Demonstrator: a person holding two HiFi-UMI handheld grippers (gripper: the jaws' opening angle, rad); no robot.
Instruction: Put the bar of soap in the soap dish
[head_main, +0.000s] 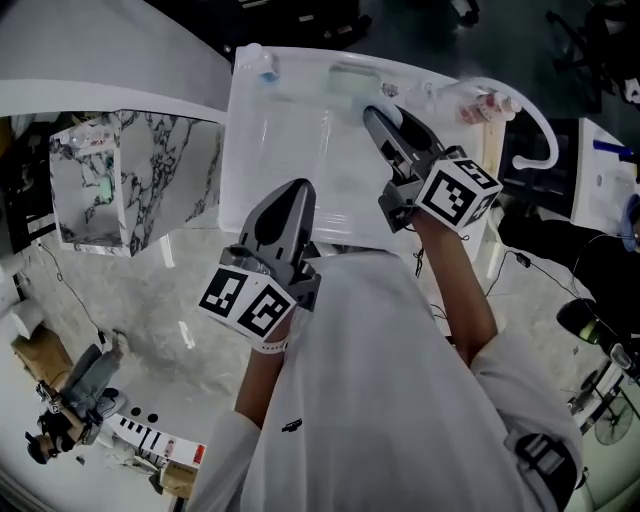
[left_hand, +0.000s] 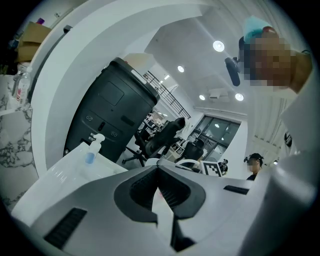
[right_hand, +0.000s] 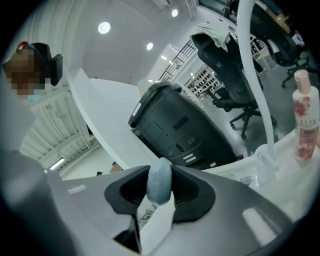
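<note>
Pale blue and smooth, the bar of soap (right_hand: 160, 186) is clamped by its broad faces between the fingers of the right gripper (head_main: 378, 115), over the white basin (head_main: 280, 140). It looks hard, light and probably slippery, so this flat-faced hold suits it. The left gripper (left_hand: 159, 175) has its fingers together and holds nothing.

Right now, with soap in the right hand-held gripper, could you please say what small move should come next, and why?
Probably carry the right hand-held gripper forward toward the pale green soap dish at the back of the sink: its jaws clamp the bar of soap, and the tips seem short of the dish.
</note>
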